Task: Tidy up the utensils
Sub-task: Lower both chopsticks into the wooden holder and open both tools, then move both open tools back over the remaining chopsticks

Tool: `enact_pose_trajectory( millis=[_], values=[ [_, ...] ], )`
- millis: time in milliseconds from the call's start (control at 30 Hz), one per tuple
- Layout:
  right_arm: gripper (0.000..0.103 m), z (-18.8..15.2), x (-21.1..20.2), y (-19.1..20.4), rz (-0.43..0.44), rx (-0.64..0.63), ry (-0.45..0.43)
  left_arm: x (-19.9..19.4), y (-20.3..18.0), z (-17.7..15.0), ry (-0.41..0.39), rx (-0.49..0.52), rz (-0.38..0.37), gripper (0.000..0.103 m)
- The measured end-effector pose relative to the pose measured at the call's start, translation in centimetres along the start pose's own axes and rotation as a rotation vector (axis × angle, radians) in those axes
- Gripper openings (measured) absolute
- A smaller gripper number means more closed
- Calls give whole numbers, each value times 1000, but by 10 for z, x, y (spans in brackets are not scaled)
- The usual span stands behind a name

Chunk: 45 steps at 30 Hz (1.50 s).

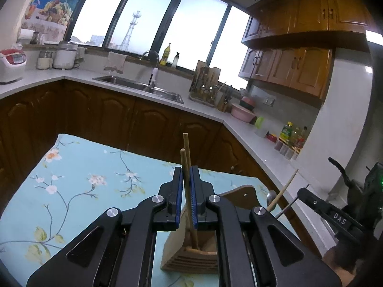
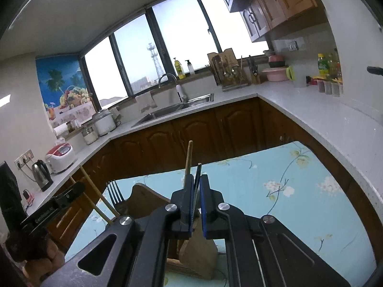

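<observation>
Two chopsticks (image 1: 186, 167) stand nearly upright between the closed jaws of the left gripper (image 1: 186, 191), their lower ends reaching down into the wooden holder (image 1: 191, 258) directly beneath on the flowered tablecloth (image 1: 83, 179). That is the relation the coming move turns on, as I judge it: the sticks' long axis runs almost vertical and already lines up with a slot of the holder, so letting go should drop them in. The right gripper (image 2: 196, 191) is likewise closed, clamping a wooden stick (image 2: 188, 165) and a thin dark handle (image 2: 198, 174) that also point upward, with the same holder (image 2: 198, 251) below its jaws. Both grippers sit close over the holder, side by side; neither looks clearly nearer. A fork (image 2: 115, 193) already stands tines-up at the holder's far side. Whether the right gripper's pieces have entered a slot is hidden by the jaws.
</observation>
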State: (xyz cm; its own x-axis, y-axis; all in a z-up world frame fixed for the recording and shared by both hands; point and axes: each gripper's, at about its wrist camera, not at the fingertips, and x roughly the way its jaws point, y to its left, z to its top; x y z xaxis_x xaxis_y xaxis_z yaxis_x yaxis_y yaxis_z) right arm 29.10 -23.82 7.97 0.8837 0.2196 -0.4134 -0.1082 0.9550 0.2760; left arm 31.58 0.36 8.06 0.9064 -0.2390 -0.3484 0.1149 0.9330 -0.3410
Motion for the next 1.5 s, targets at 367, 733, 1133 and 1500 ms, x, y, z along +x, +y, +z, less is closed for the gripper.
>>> enact_pose_trajectory(
  millis=[367, 733, 1133, 1500],
  values=[
    [22, 4, 1, -5, 33, 38, 15, -7, 1, 2, 38, -13, 8, 39],
    [84, -7, -66, -14, 72, 85, -79, -73, 23, -29, 67, -56, 64, 79],
    [89, -88, -128, -28, -47, 29, -16, -122, 18, -104, 190, -14, 74, 84],
    [89, -148, -140, -52, -103, 52, 139, -122, 9, -160, 329, -7, 65, 84]
  ],
)
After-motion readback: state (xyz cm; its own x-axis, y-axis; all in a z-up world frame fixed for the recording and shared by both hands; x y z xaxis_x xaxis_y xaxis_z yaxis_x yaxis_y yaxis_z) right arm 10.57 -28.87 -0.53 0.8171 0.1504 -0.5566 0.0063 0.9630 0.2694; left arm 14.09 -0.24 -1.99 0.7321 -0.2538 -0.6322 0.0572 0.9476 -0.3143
